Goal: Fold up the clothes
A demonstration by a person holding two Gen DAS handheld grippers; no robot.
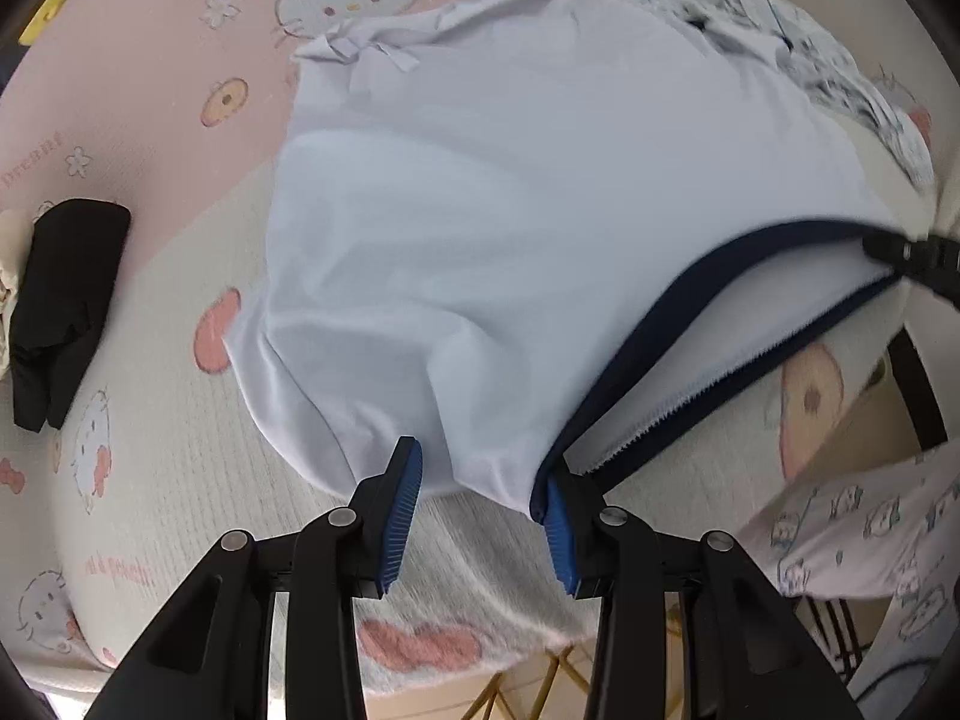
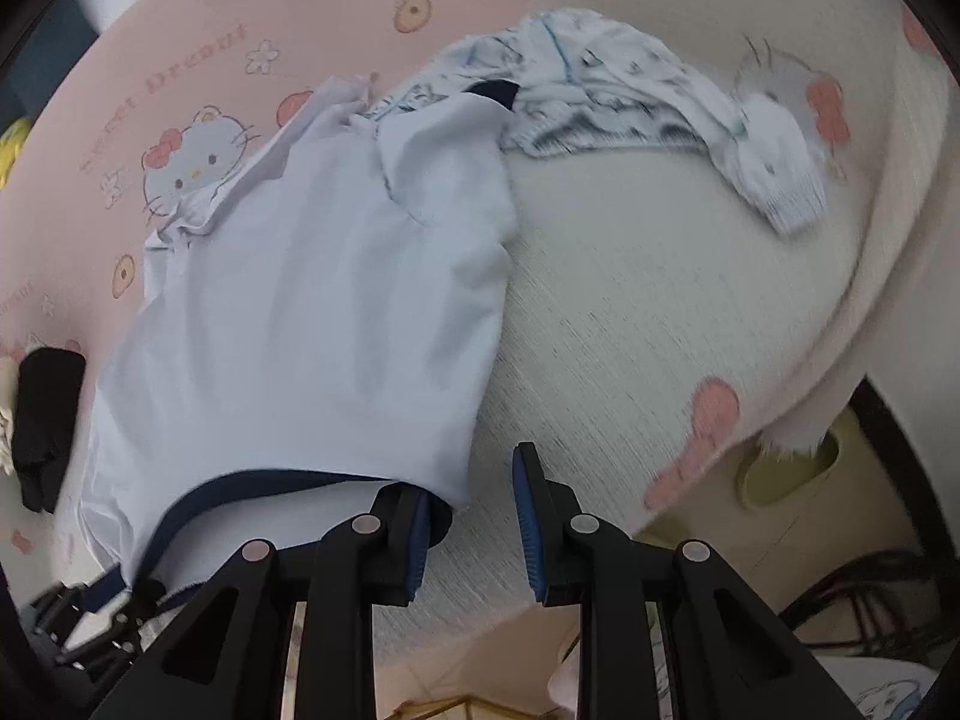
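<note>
- The white shirt (image 1: pixel 480 210) lies spread across the middle of the bed (image 1: pixel 180 450), its navy-trimmed hem (image 1: pixel 660 330) at the near edge and its far end reaching toward the pink part of the cover.
- The left claw (image 1: pixel 480 516) is released, jaws spread wide at the bed's near edge. The hem's left end drapes between the jaws and touches the right blue pad (image 1: pixel 558 534); the left pad (image 1: pixel 402 510) stands clear of the cloth.
- The right claw (image 2: pixel 474 522) is also released, jaws apart. The hem's right corner lies over its left finger (image 2: pixel 414 534); its right finger stands on bare cover just beside the shirt.
- In the left view the right claw's tip (image 1: pixel 912 258) sits at the hem's other end, at the frame's right edge.
- A crumpled printed garment (image 2: pixel 600 102) lies beyond the shirt, touching its far corner, toward the far right of the bed.
- A folded black garment (image 1: pixel 66 300) rests at the bed's left edge, well apart from the shirt.
- A green slipper (image 2: pixel 786 468) lies on the floor off the bed's right edge.
</note>
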